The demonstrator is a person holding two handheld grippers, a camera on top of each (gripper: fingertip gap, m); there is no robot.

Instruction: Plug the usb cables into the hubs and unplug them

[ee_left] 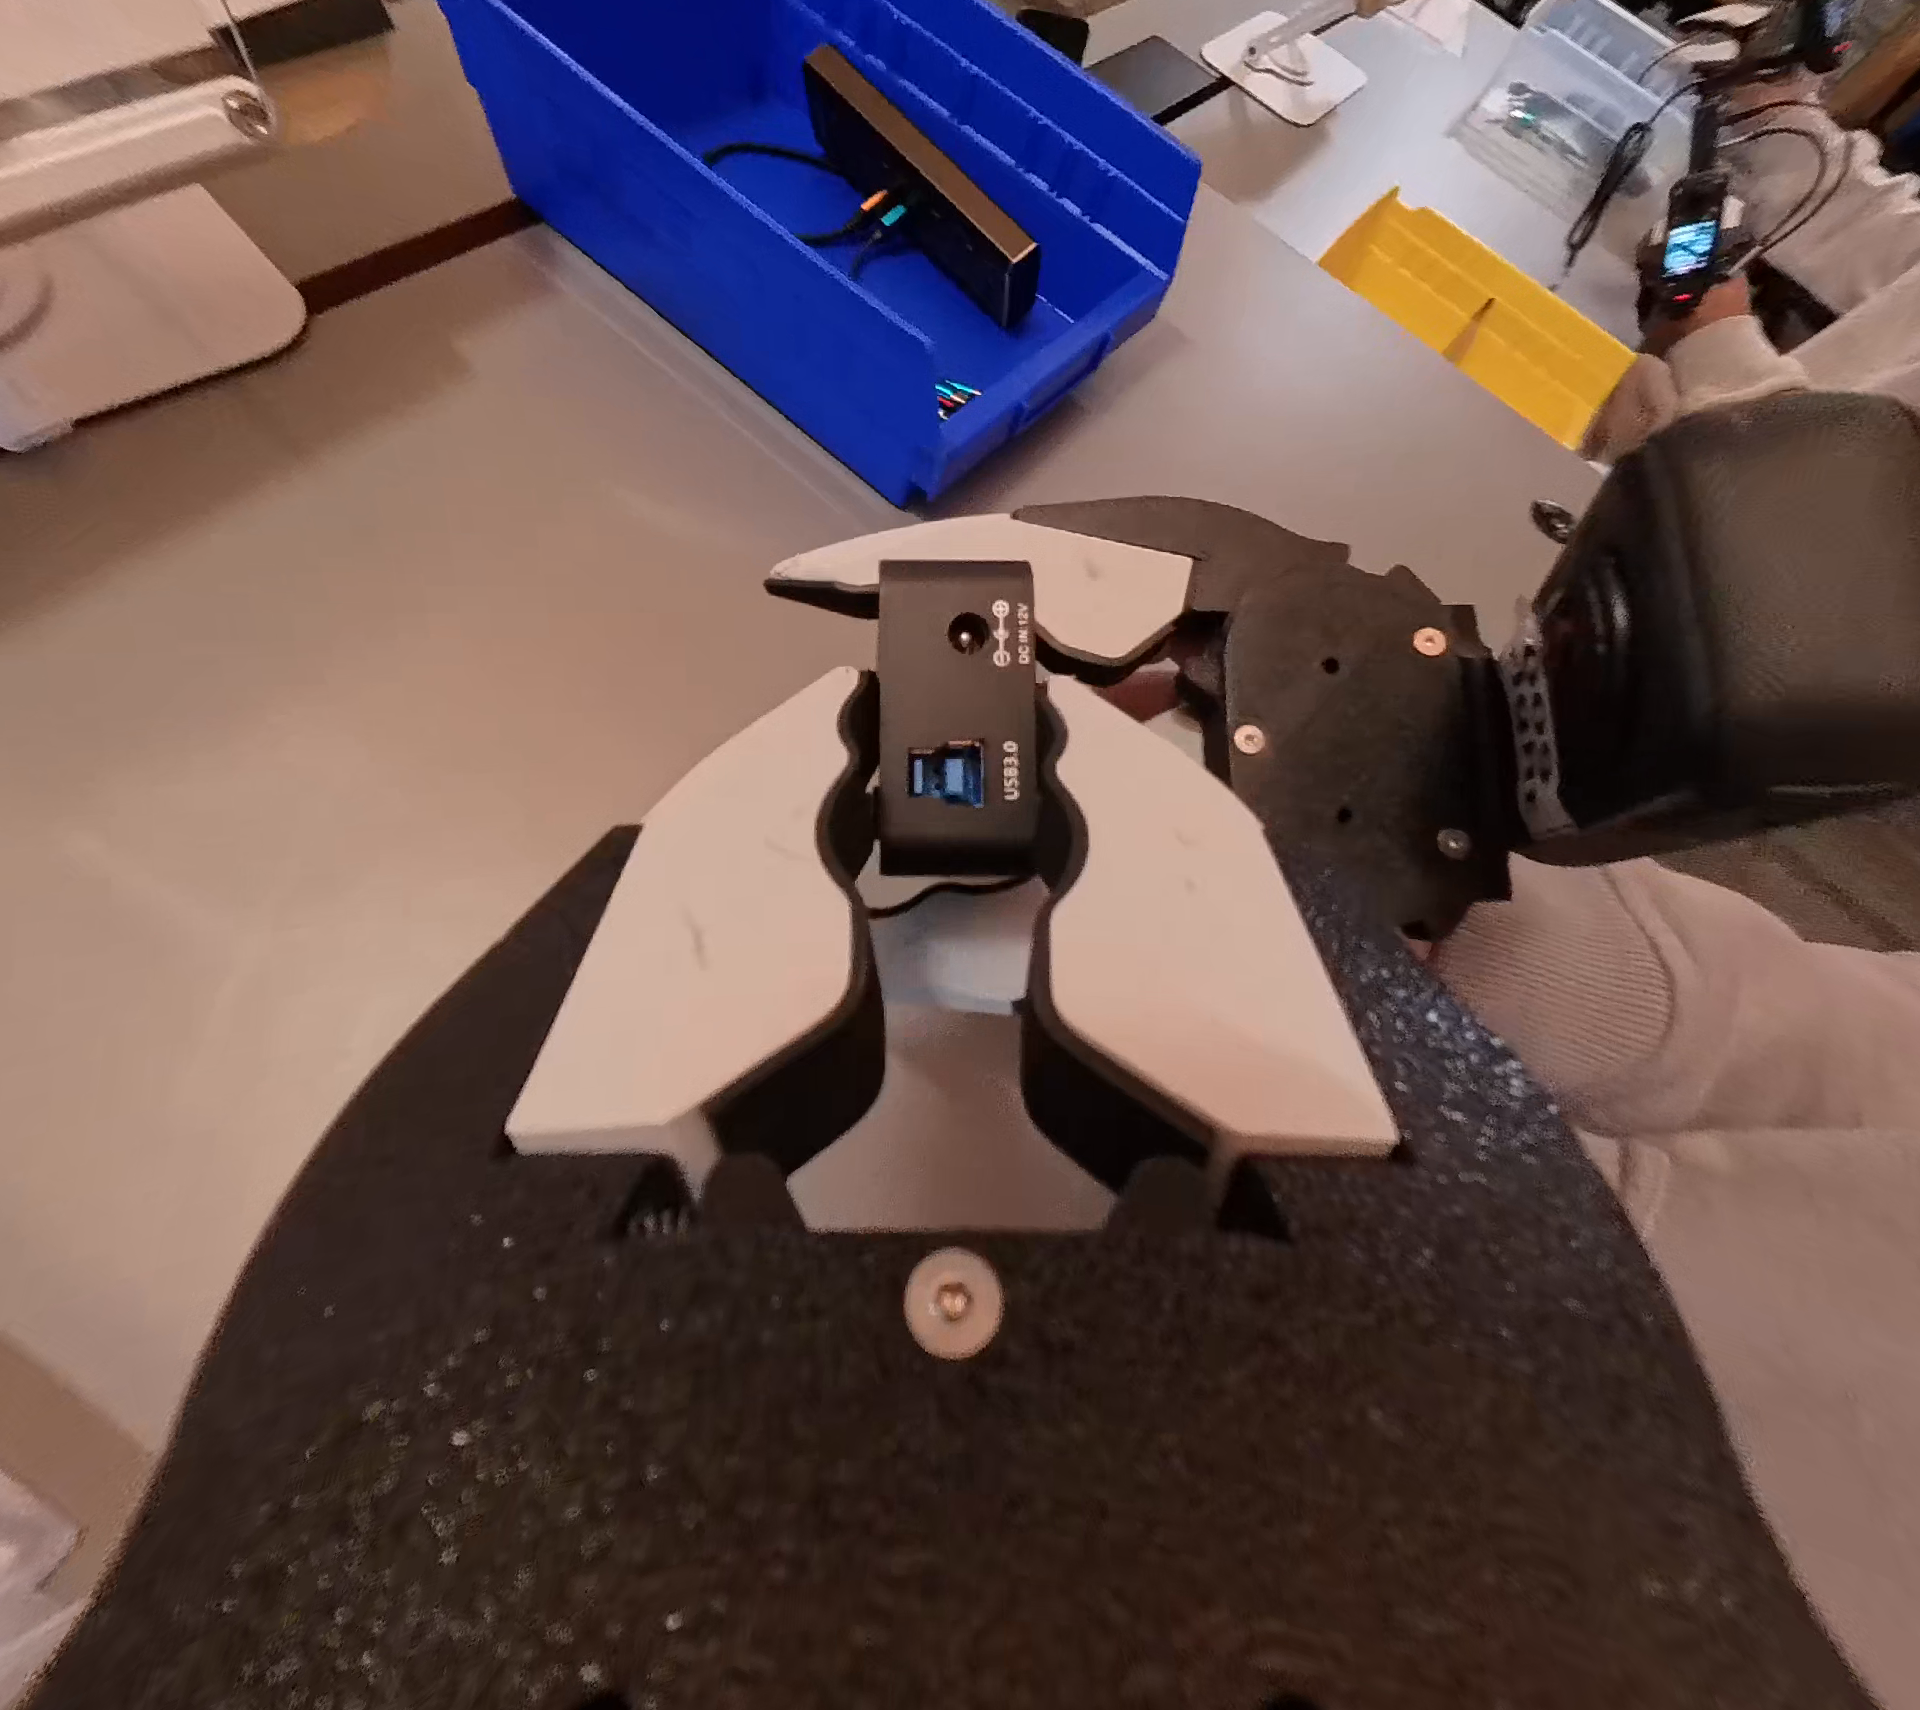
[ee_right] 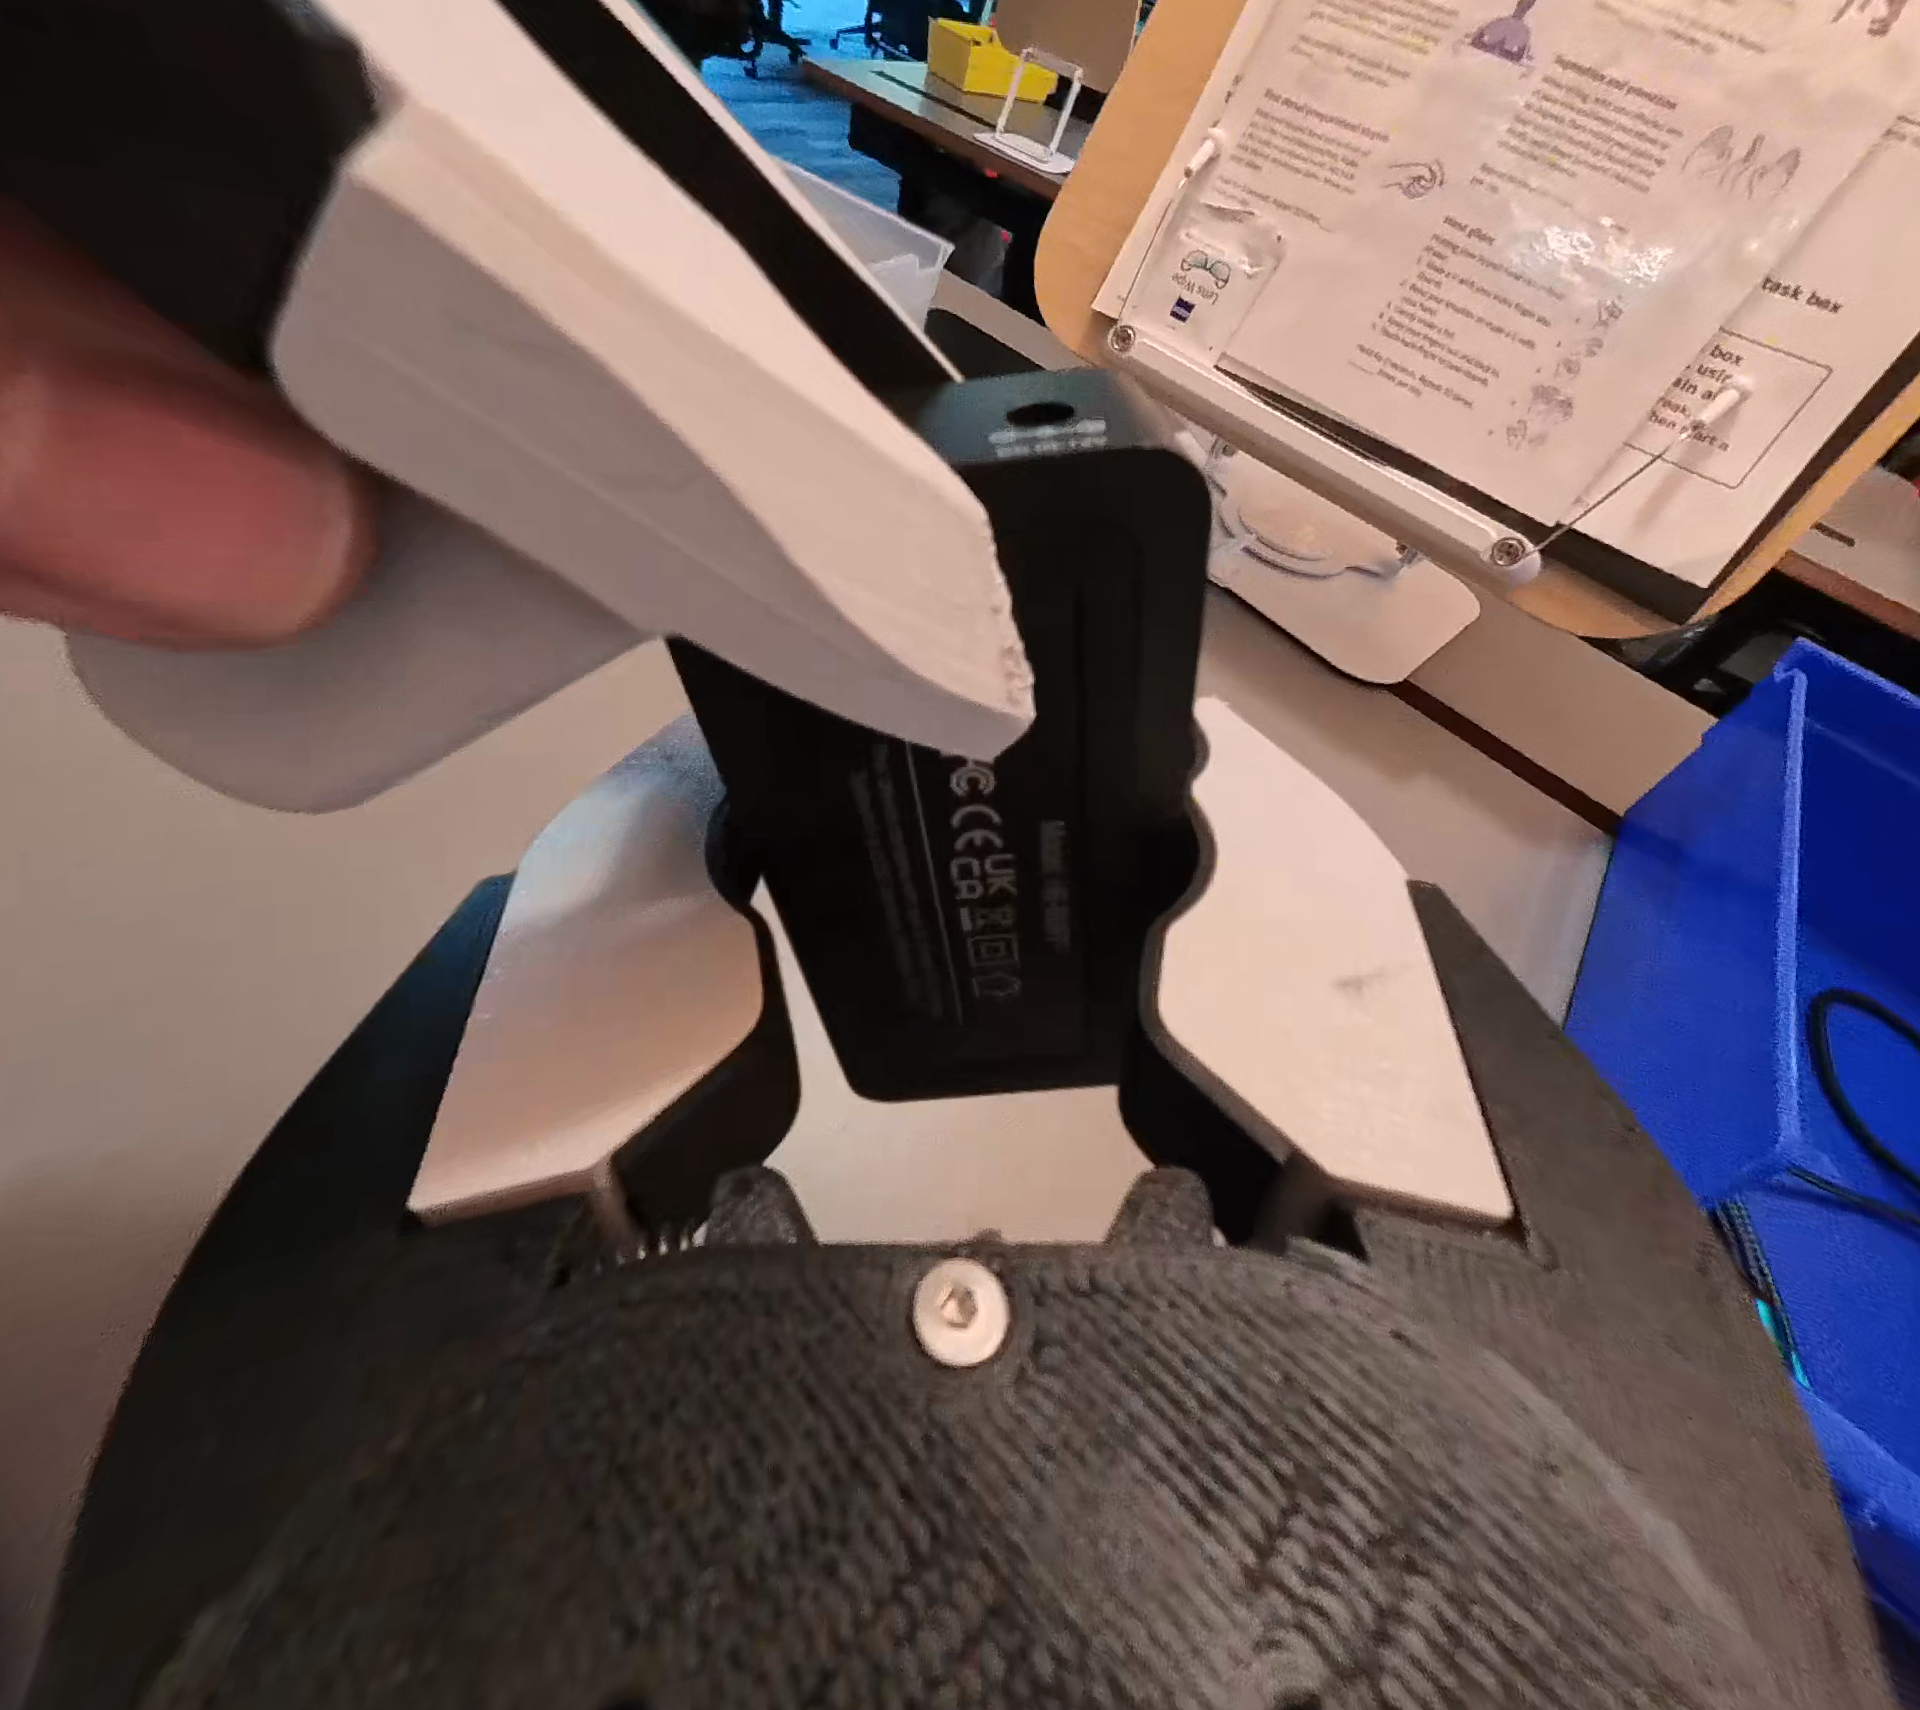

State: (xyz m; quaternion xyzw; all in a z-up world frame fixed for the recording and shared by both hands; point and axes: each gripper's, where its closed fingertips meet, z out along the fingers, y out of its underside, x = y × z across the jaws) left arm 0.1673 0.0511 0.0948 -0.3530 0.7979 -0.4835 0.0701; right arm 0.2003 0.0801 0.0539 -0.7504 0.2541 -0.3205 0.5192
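Black and upright, one hub (ee_left: 956,715) sits above the grey table (ee_left: 364,777), clamped by both the left gripper (ee_left: 951,761) and right gripper (ee_right: 961,891), jaws narrowed onto it. A second hub (ee_left: 920,180) leans inside one blue bin (ee_left: 644,133).

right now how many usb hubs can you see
2. One hub is clamped between both grippers above the table; the other hub stands in the blue bin. More may be hidden.
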